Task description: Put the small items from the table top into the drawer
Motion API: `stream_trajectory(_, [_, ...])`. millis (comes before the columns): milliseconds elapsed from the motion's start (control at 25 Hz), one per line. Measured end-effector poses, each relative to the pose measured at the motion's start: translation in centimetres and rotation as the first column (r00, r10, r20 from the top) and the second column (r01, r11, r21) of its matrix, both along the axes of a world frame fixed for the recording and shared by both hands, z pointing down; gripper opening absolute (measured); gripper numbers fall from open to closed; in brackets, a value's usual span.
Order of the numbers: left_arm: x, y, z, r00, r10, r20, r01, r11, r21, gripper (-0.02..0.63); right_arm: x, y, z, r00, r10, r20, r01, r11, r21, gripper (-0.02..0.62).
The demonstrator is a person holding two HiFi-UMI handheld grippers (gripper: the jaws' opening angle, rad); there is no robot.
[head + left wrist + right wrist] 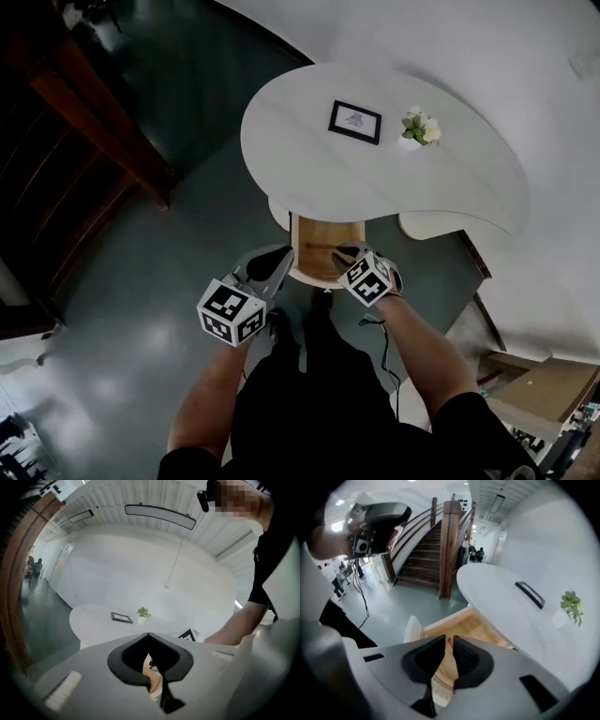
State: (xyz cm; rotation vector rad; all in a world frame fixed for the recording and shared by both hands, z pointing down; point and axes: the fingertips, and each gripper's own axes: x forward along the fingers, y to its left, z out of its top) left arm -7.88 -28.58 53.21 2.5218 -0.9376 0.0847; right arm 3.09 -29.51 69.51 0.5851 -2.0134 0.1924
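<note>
White table (309, 178), drawer (323, 236) open below. Left gripper (275, 264) jaws closed, right gripper (352, 252) barely apart, both empty. Open wide, then take picture frame (355, 121) and potted plant (419, 128) gently.

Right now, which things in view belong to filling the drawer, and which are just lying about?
For the job:
- picture frame, on the table
- small potted plant, beside the frame
- drawer, pulled open under the table edge

Just background:
- wooden staircase
- people far off past the stairs
</note>
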Motion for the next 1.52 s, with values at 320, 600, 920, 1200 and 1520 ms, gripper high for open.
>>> stream_trajectory(320, [0.4, 1.6, -2.7, 0.987, -0.020, 0.158, 0.014, 0.999, 0.037, 0.011, 1.8, 3.4, -7.5, 0.956, 0.219, 0.195, -0.223, 0.975, 0.000, 0.038])
stream_trajectory(600, [1.5, 3.5, -4.0, 0.956, -0.106, 0.274, 0.092, 0.994, 0.066, 0.009, 4.0, 7.1, -12.8, 0.866, 0.265, 0.425, -0.288, 0.958, -0.011, 0.012])
stream_trajectory(920, [5.5, 8.1, -7.9, 0.949, -0.202, 0.242, 0.178, 0.977, 0.118, 0.011, 11.7, 11.6, -20.1, 0.738, 0.275, 0.616, -0.375, 0.926, 0.035, 0.012])
stream_trajectory(1200, [8.6, 10.6, -11.0, 0.944, -0.234, 0.231, 0.199, 0.966, 0.164, 0.011, 18.8, 13.8, -25.6, 0.626, 0.274, 0.730, -0.475, 0.876, 0.079, 0.011])
stream_trajectory(1520, [9.5, 11.0, -14.5, 0.949, -0.225, 0.220, 0.178, 0.960, 0.217, 0.011, 19.9, 15.5, -31.5, 0.599, 0.199, 0.776, -0.508, 0.843, 0.176, 0.011])
